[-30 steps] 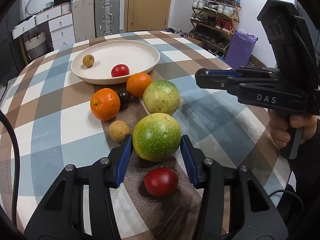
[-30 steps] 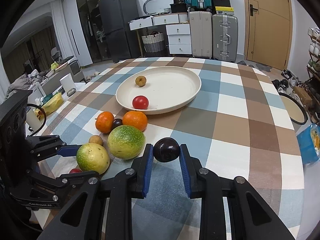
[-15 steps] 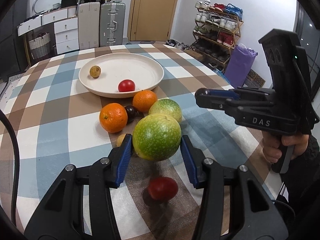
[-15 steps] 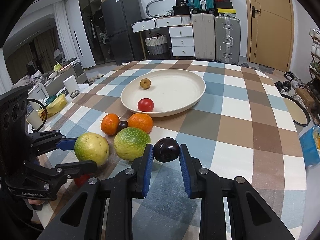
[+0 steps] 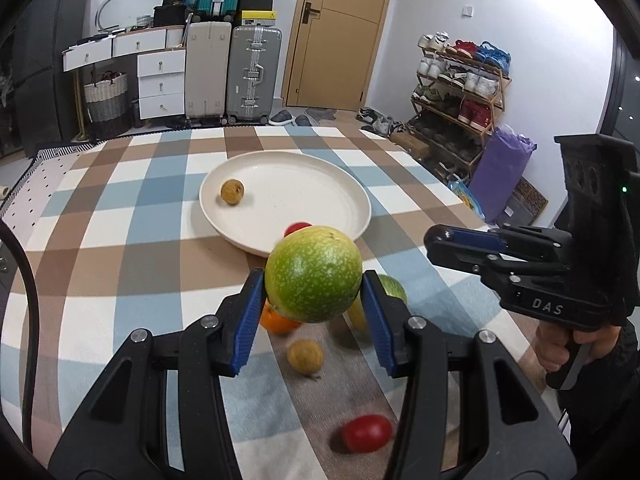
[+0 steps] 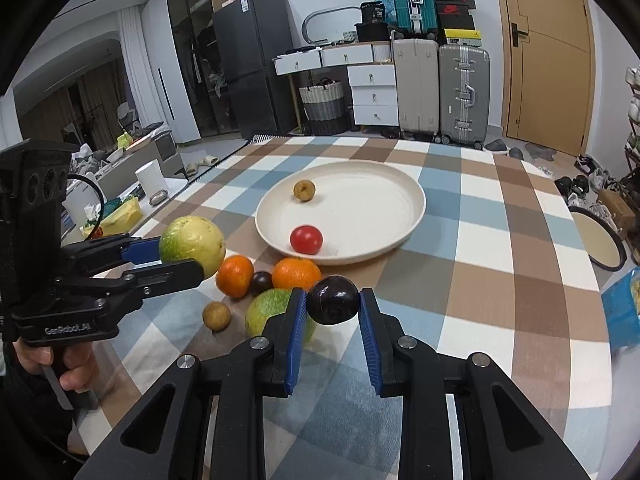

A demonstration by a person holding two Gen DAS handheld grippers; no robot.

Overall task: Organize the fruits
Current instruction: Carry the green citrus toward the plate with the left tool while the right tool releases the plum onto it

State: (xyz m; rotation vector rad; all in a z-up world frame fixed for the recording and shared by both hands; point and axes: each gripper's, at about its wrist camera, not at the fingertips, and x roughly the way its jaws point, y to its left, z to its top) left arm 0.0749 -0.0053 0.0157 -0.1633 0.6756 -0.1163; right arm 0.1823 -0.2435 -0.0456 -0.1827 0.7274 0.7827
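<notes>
I have the big green fruit (image 5: 313,274) pinched between the blue pads of my left gripper (image 5: 313,300), lifted clear of the checked tablecloth (image 5: 120,240) and hanging just near of the cream plate (image 5: 288,196). From the right wrist view the same fruit shows a yellower flank at far left, off the cloth. My right gripper (image 6: 333,312) is clamped on a dark plum (image 6: 333,299), its pads pressing both sides, also raised above the table.

The held green fruit blocks a good deal in the left view. The red tomato on the plate (image 5: 298,227) shows only as a sliver over its top, one orange (image 5: 278,320) peeks out at its lower left, and a second green fruit (image 5: 388,296) is mostly hidden behind my right-hand finger. The other orange and the small dark fruit I cannot see there at all; the right view gives them plainly. The right gripper's tips are side-on in the left view, so the plum is not visible there.

Counting across both views: two green fruits, one held and one (image 6: 272,312) on the cloth; two oranges (image 6: 235,276) (image 6: 297,274); two dark fruits, the held plum and a smaller one (image 6: 261,282) between the oranges; two red tomatoes, one on the plate (image 6: 306,239) and one near me on the cloth (image 5: 367,433); two small tan fruits, one on the plate (image 6: 304,190) and one on the cloth (image 6: 216,316). One plate.
</notes>
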